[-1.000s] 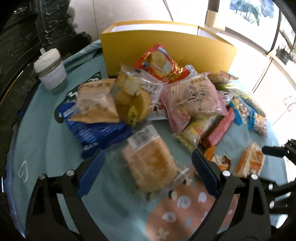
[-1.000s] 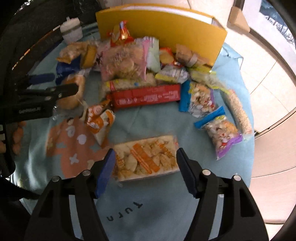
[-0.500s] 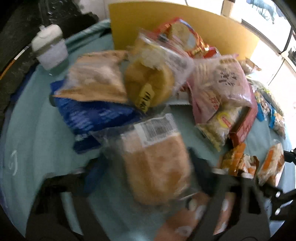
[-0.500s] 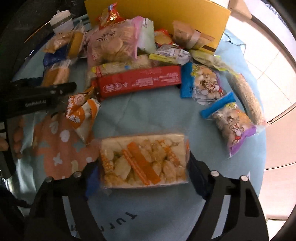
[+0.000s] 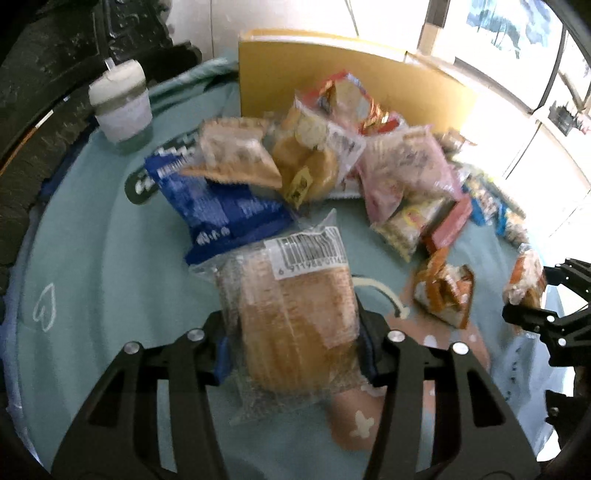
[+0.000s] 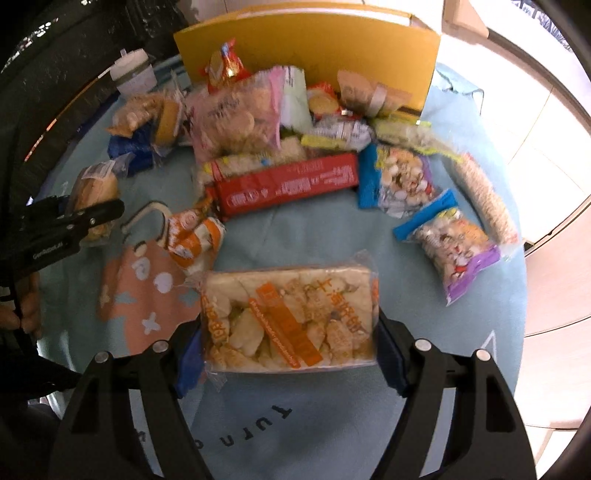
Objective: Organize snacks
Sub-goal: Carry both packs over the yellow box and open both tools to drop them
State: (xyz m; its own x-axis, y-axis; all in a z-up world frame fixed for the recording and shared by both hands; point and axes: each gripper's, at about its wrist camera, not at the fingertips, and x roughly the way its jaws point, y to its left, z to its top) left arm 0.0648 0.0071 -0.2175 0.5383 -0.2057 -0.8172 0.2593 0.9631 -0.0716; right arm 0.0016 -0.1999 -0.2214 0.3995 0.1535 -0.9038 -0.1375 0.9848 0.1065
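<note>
A round desk [image 6: 480, 369] wears a teal cloth (printed with a pink patch). Dark carved furniture [image 5: 55, 55] stands at the left; pale floor tiles [image 6: 535, 122] and bright windows [image 5: 517, 26] glare at the right.

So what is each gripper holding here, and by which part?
Left gripper is closing on the long sides of the clear-wrapped bread pack. Right gripper grips the orange-striped cracker pack by its short ends.

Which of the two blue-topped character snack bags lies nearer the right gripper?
The purple-bottomed bag, lying alone right of the right gripper. The other blue-topped bag lies farther back, beside the red pack.
</note>
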